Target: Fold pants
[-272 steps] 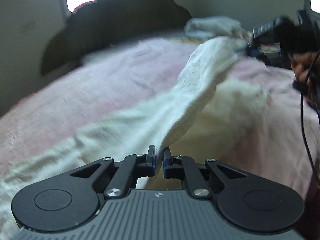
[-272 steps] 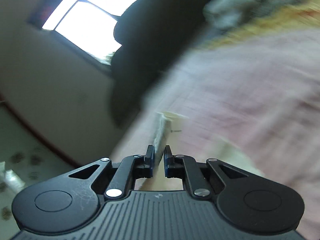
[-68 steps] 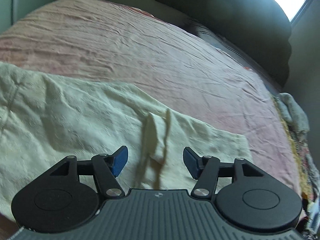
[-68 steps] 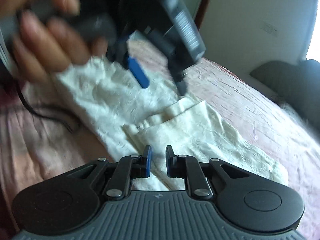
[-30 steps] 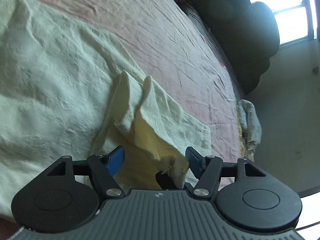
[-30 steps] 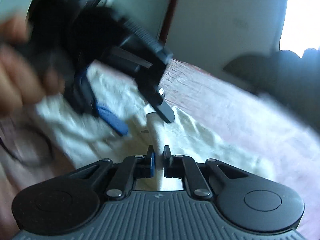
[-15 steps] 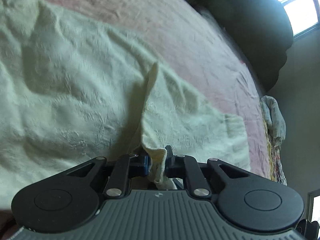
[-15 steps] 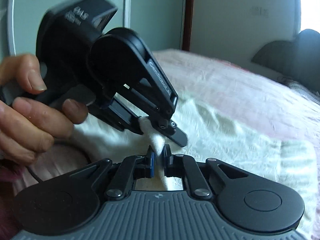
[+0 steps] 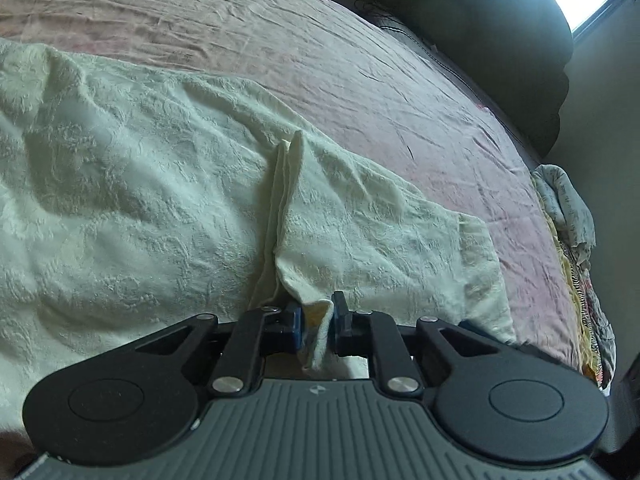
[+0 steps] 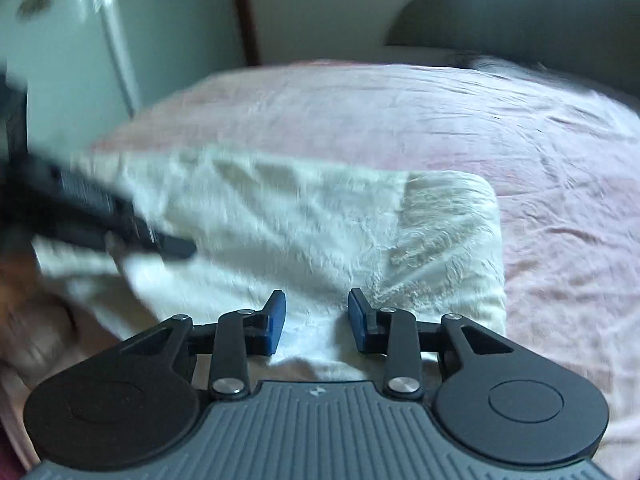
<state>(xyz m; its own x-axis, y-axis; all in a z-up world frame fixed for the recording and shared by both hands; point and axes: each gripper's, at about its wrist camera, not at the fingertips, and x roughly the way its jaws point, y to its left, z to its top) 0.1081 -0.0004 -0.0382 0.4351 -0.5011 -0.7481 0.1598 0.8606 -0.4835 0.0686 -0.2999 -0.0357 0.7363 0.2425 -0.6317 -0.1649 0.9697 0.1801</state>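
The pants (image 9: 160,200), cream and textured, lie spread across the pink bedsheet (image 9: 360,60), stretching ahead of my fingers and away to their left. My left gripper (image 9: 316,322) is pinched narrow on a gathered bit of the near edge, and a raised ridge of cloth runs straight forward from that pinch, so I judge I am holding it to lift and carry this edge over for a fold. To the right of my left fingers the cloth ends in a squared hem (image 9: 476,248), close to the bed's side where a patterned cloth (image 9: 568,208) is bunched.

My right gripper (image 10: 316,316) stands wide, holding nothing, hovering over the pants with cloth showing between its blue pads (image 10: 276,320). The left tool shows as a dark blur to its left.

Ahead of both pairs of fingers the sheet runs bare up to the dark headboard (image 9: 500,40), which looks like good room to lay a fold. The right side is tighter.
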